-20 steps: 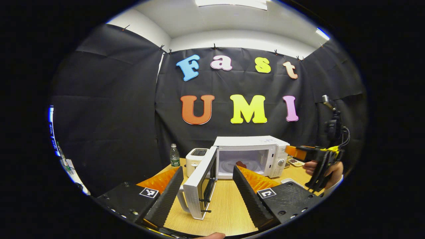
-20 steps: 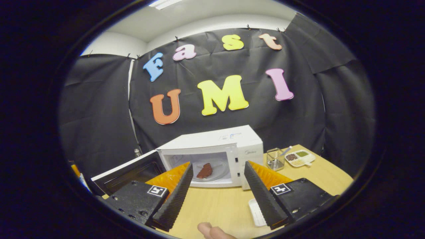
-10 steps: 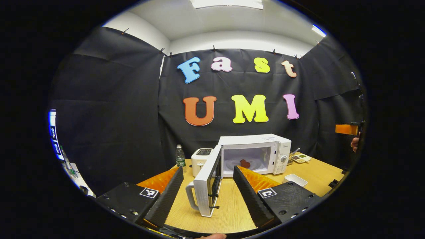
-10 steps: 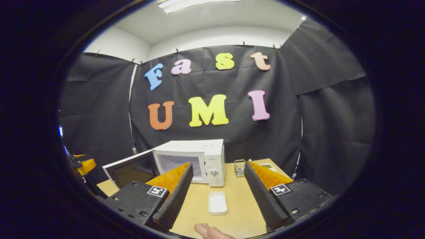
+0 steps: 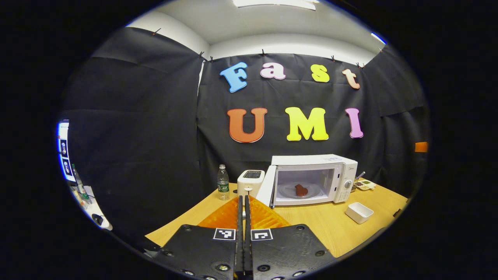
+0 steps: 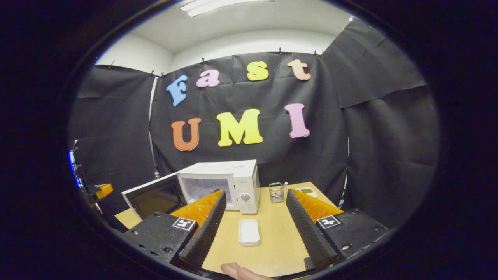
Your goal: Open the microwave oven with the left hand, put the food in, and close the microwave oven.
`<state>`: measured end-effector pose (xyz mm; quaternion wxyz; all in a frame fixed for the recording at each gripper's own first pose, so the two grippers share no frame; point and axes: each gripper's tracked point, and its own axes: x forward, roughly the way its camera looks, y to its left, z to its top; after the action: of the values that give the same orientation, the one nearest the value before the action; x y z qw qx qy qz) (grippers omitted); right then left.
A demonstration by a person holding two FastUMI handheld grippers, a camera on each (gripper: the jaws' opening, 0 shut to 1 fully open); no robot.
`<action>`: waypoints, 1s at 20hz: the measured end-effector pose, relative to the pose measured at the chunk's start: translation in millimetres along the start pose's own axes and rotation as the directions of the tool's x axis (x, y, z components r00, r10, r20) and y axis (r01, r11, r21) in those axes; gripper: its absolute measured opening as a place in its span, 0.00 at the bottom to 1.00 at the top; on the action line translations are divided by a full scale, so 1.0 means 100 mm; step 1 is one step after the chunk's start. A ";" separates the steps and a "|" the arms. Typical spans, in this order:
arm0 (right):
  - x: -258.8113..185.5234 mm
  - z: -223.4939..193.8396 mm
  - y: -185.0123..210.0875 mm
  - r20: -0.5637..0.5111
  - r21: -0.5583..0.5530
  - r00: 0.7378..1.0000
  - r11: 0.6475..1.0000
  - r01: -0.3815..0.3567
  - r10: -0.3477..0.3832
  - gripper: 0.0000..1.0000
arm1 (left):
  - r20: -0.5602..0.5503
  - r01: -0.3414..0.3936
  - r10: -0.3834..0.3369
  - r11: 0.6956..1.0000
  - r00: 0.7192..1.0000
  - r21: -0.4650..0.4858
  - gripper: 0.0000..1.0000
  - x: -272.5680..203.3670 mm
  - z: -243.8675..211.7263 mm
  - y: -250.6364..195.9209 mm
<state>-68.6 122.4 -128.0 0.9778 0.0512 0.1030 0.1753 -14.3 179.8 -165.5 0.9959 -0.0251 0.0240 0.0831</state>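
Microwave [image 5: 313,179] white, boxy, door [image 5: 267,191] ajar, brown food [image 5: 300,190] on round glass plate inside, left gripper [image 5: 243,202] ribbed fingers clenched on nothing, right gripper [image 6: 253,212] released over wood-grain table [image 6: 272,249], white rect. dish [image 6: 249,232].

No legible text on microwave [image 5: 313,179], water bottle [image 5: 223,187] label or toaster [image 5: 250,181]; brand mark on microwave front too small to read

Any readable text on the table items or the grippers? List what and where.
None legible.
Microwave: brand mark above the controls, too blurred to read.
Bottle: label too small to read.
Left gripper and right gripper: square coded tags, no words.
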 end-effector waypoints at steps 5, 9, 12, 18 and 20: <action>-0.08 0.02 0.03 0.026 -0.008 0.999 1.000 -0.020 0.020 0.98 | -0.053 -0.029 0.028 0.999 0.998 -0.020 0.00 0.41 -0.39 0.34; -0.08 -0.02 0.05 0.019 -0.007 0.999 1.000 -0.026 0.026 0.98 | -0.074 0.013 -0.015 0.999 0.997 -0.038 0.00 0.62 -0.69 0.38; -0.09 -0.04 0.08 0.011 -0.008 0.999 0.999 -0.042 0.042 0.98 | -0.107 0.042 -0.048 0.997 0.993 -0.065 0.00 0.70 -0.91 0.32; -0.12 -0.07 0.07 0.003 0.004 0.999 0.999 -0.053 0.053 0.98 | -0.111 0.091 -0.098 0.993 0.989 -0.073 0.00 0.68 -1.00 0.11; -0.13 -0.06 0.12 0.002 0.009 0.997 0.997 -0.076 0.076 0.98 | -0.097 0.115 -0.123 0.989 0.988 -0.088 0.00 0.67 -0.97 -0.02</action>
<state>-85.9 129.0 -129.9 0.9703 0.0594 0.1010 0.2116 47.8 183.9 -265.8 0.9947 -0.0716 0.0701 0.0229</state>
